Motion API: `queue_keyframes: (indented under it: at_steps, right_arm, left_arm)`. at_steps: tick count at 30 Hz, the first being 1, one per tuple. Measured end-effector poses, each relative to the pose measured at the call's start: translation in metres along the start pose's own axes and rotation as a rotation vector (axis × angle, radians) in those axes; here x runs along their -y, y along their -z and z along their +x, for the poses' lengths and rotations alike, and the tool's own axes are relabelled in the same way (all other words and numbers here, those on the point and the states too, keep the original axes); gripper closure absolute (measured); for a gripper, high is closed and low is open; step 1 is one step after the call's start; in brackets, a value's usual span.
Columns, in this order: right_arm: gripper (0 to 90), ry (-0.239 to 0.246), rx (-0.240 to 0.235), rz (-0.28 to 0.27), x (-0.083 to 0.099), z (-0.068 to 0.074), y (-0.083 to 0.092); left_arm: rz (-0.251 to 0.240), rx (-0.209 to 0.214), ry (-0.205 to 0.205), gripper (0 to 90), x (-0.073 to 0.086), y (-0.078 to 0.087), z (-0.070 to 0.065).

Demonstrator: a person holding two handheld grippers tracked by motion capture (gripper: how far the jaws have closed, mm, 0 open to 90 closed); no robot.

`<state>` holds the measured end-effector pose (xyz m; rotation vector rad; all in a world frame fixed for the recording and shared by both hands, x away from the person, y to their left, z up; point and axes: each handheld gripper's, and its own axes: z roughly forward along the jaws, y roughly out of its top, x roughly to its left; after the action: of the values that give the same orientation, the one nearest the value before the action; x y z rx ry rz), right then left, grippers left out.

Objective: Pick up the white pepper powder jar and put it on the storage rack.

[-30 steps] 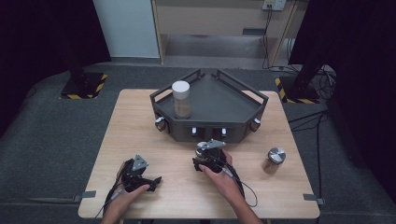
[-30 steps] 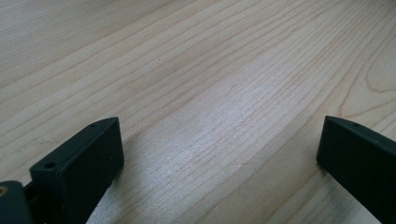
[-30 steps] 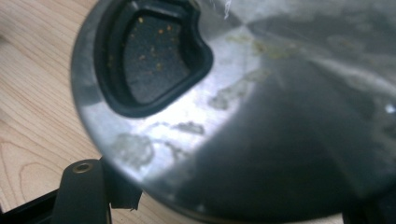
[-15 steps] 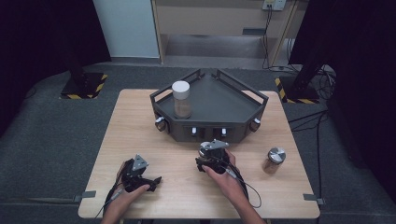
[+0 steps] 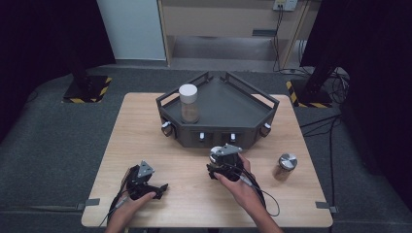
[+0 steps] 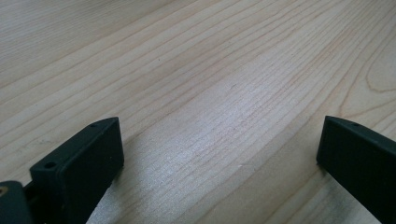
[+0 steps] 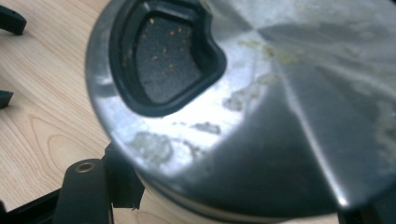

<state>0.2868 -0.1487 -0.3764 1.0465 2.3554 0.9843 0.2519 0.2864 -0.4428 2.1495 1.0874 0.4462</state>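
Right claw (image 5: 219, 162) clamps the steel-lidded jar (image 7: 261, 107) near the surface's front edge; lift it upright, clearing the tray (image 5: 262, 127) wall.

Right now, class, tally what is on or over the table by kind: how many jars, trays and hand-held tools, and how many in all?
Jars: 3 (white-lidded jar, standing steel-lidded jar, held steel-lidded jar)
Trays: 1 (dark tray)
Tools: 2 (left tool, right tool)
Total: 6
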Motion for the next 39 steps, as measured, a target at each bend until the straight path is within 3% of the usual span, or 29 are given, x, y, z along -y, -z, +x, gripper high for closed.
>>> queue_keyframes:
  at_steps: [7, 20, 39]
  right_arm:
    - [31.3, 0.028, -0.01, 0.001, -0.006, 0.002, 0.006]
    - [31.3, -0.013, -0.016, -0.015, -0.021, -0.003, 0.022]
    - [31.2, -0.022, 0.018, -0.017, -0.045, -0.009, 0.037]
  left_arm:
    - [0.0, 0.0, 0.0, 0.0, 0.0, 0.0, 0.0]
    - [0.0, 0.0, 0.0, 0.0, 0.0, 0.0, 0.0]
    - [0.0, -0.003, 0.003, 0.0, 0.0, 0.0, -0.001]
